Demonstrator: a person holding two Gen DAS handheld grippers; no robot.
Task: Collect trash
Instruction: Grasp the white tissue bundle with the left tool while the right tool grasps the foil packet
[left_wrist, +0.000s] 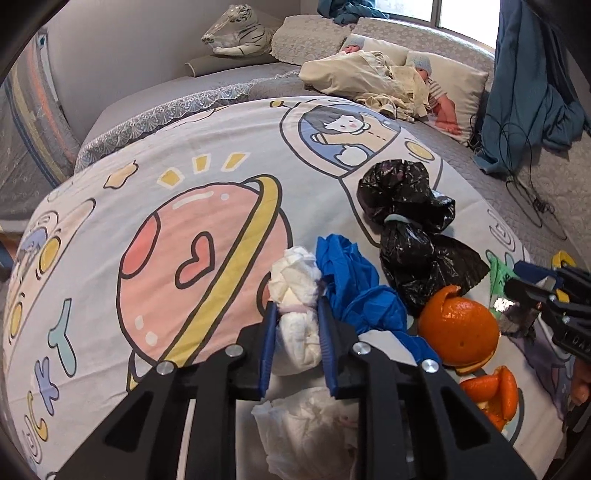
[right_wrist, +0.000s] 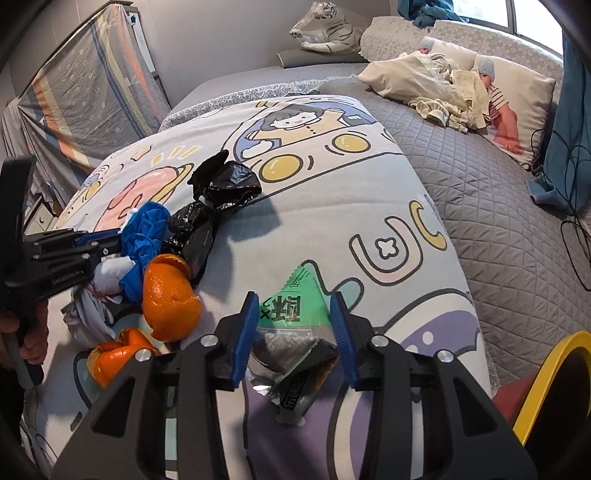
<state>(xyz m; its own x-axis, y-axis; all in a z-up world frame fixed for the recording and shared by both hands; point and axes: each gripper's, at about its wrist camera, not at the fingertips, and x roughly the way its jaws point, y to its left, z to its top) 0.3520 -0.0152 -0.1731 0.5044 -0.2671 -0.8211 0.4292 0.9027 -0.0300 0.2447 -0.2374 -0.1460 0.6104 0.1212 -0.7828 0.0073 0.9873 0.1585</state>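
Observation:
Trash lies on a cartoon-print blanket (left_wrist: 147, 192) on a bed. My left gripper (left_wrist: 295, 314) is shut on a crumpled white tissue wad (left_wrist: 295, 284); it also shows in the right wrist view (right_wrist: 99, 240). Next to it lie a blue plastic glove (left_wrist: 354, 284), a black plastic bag (left_wrist: 406, 229) and orange peels (left_wrist: 458, 325). My right gripper (right_wrist: 295, 314) is open, its fingers on both sides of a green snack wrapper (right_wrist: 295, 314) that lies on the blanket. Another white tissue (left_wrist: 314, 424) lies under the left gripper.
Two baby dolls (right_wrist: 491, 92) and cream cloths lie on pillows at the bed's head. A plush white tiger (right_wrist: 332, 33) sits at the back. Black cables (right_wrist: 569, 192) and a blue curtain (left_wrist: 528, 92) hang at the right. A yellow-rimmed container (right_wrist: 554, 387) stands at the lower right.

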